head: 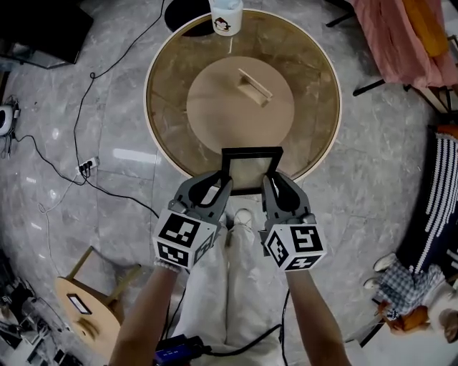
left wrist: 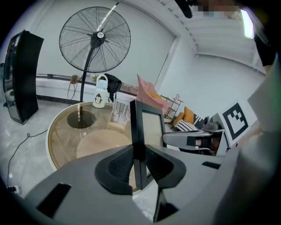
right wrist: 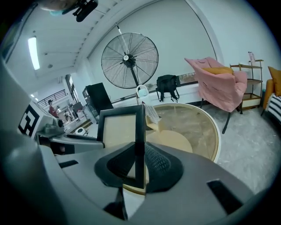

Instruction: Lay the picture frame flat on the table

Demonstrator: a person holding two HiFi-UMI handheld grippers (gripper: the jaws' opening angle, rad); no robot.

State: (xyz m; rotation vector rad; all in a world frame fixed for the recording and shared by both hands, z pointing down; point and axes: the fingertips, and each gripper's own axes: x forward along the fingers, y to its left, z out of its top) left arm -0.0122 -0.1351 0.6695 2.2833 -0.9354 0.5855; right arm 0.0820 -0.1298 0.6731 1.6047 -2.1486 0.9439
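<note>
A black picture frame (head: pixel 251 170) with a pale insert hangs upright over the near rim of the round glass table (head: pixel 168 68). My left gripper (head: pixel 220 184) is shut on the frame's left side bar (left wrist: pixel 137 145), and my right gripper (head: pixel 270 183) is shut on its right side bar (right wrist: pixel 140 140). Both pairs of ribbed pads press the bars. In the left gripper view the frame (left wrist: pixel 150 132) stands edge-on to the right of the pads, and in the right gripper view the frame (right wrist: pixel 120 129) shows to the left. The bottom edge is above the table rim.
A round wooden board (head: pixel 215 107) with a small wooden stand (head: pixel 254 87) lies at the table's centre. A white bottle (head: pixel 226 16) stands at the far rim. A wooden stool (head: pixel 86 307) is at the lower left, cables cross the floor (head: pixel 86 168), and a pink draped chair (head: pixel 401 36) is at the upper right.
</note>
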